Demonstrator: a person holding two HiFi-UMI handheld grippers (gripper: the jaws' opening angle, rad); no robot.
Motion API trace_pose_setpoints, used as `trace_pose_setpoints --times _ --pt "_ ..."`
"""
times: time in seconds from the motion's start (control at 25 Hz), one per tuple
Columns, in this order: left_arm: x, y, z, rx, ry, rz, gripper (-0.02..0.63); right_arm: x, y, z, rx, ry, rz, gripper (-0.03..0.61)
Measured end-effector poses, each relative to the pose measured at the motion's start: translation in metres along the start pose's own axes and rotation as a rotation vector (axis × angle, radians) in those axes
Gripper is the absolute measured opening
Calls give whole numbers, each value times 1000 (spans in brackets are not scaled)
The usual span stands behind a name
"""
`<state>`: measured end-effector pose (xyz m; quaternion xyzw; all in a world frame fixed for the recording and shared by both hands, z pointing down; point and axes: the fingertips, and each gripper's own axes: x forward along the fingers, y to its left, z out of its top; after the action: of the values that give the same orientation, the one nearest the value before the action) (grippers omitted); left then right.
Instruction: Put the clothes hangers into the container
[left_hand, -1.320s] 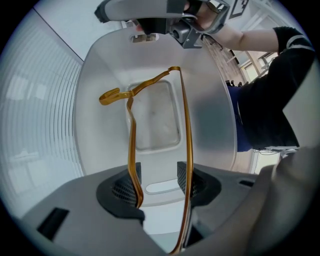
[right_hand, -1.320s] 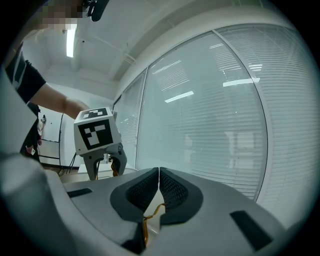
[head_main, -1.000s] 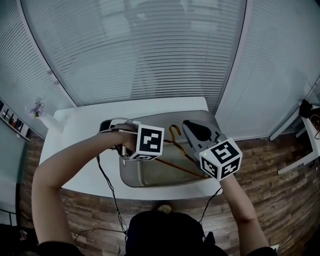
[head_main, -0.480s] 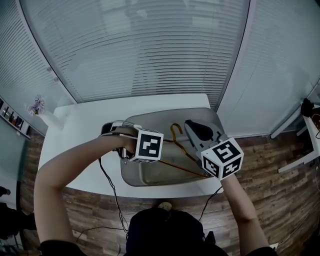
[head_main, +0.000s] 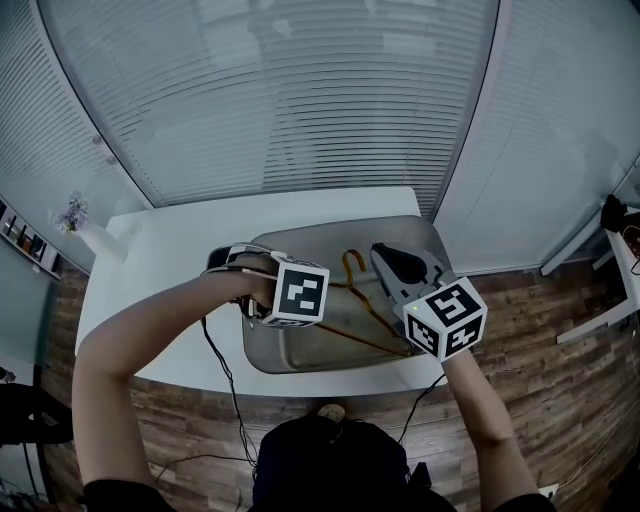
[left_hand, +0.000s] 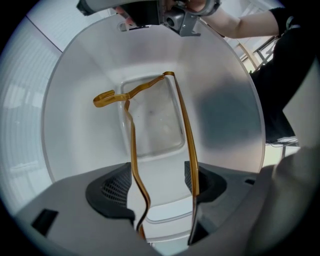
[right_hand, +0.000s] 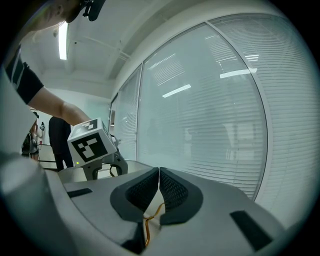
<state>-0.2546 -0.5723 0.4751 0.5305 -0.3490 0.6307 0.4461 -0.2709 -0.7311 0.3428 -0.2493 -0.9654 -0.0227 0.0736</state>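
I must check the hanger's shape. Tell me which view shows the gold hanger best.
The left gripper view: the hanger shows hook and both arms against the container. The head view shows its hook and parts of the arms, the rest hidden. The right gripper view shows only a short piece pinched in the right tool.

Glossy gold metal hanger (left_hand: 184, 129), frosted plastic container (left_hand: 75, 130)

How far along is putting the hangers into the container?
Done: one gold hanger is inside the container. In hand: the right gripper is shut on it; on the left gripper the jaws have just been opening, the wires between them. Left: release and withdraw; no other hangers show.
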Motion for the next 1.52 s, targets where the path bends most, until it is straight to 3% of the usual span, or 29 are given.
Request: trace_pose_setpoints --times 0.32,0.84,1.2,1.52 --pt "-19 6 8 -22 -94 4 370 0 -1 1 -6 1 -2 29" --pt "-51 12 -3 -73 -139 56 387 4 7 3 -25 2 24 29" --pt "-68 7 -5 -175 -267 100 387 1 15 10 -51 -10 32 31" --pt "-87 6 -4 -345 -487 151 385 -7 17 24 -69 -39 22 31"
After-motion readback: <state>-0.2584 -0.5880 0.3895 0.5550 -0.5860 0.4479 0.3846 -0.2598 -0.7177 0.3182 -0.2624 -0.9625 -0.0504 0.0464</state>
